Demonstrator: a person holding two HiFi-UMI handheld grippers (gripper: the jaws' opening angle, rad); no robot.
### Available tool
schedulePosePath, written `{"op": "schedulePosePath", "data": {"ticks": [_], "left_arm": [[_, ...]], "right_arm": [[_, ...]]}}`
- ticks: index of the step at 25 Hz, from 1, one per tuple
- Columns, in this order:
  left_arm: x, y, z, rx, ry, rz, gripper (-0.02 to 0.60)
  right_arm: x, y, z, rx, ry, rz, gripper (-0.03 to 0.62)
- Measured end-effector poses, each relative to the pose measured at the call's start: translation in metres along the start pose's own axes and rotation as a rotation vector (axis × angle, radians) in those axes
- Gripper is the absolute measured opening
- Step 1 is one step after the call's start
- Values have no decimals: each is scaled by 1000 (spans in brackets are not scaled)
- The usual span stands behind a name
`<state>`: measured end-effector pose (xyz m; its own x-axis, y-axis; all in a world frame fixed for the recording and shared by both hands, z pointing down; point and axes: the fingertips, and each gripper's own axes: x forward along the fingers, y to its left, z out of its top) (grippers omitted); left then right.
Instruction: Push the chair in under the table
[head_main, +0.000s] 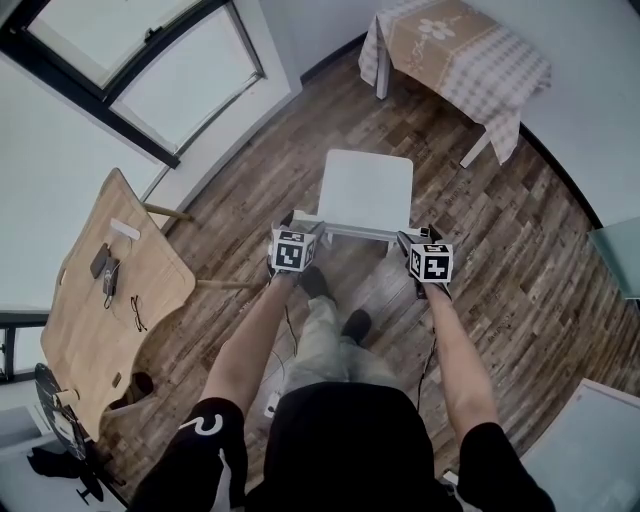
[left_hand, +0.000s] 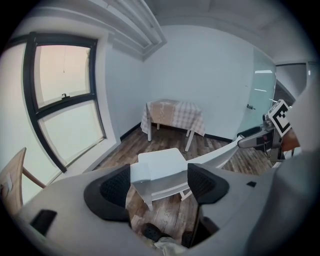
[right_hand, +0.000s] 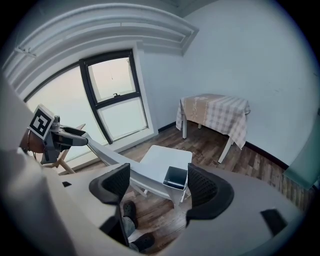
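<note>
Left gripper (left_hand: 159, 184) and right gripper (right_hand: 159, 186) have fingers wide apart, each around a top corner of the white chair (head_main: 365, 190). Best to grip evenly, then push straight toward the bench (head_main: 450, 45) ahead.

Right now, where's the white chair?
The white chair is centre of the head view, short of the checked-cloth table, backrest corners inside the left gripper and right gripper.

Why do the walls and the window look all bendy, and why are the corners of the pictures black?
Head view: a very wide lens bends the floor planks and the window frame into curves. Left gripper view: a dark ring rims the round picture, and the window glows washed-out bright. Right gripper view: the ceiling trim bows in an arc, while the chair in the middle looks sharp and barely bent.
</note>
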<state>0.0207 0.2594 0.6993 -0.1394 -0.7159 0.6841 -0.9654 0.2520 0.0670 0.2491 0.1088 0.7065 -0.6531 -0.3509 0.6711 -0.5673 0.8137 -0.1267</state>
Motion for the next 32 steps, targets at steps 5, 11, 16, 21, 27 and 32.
{"op": "schedulePosePath", "data": {"ticks": [5, 11, 16, 21, 27, 32], "left_arm": [[6, 0, 3, 7, 6, 14, 353], [8, 0, 0, 25, 18, 13, 357], [10, 0, 0, 28, 12, 9, 364], [16, -3, 5, 17, 16, -13, 368], [20, -3, 2, -35, 55, -85, 376], [23, -4, 2, -60, 63, -103, 374]], "right_arm": [[4, -4, 2, -9, 2, -11, 374], [6, -2, 1, 5, 10, 14, 379], [7, -3, 0, 19, 12, 12, 387], [9, -9, 2, 36, 16, 22, 390], [10, -8, -1, 66, 21, 53, 396], [13, -10, -1, 64, 33, 48, 397]]}}
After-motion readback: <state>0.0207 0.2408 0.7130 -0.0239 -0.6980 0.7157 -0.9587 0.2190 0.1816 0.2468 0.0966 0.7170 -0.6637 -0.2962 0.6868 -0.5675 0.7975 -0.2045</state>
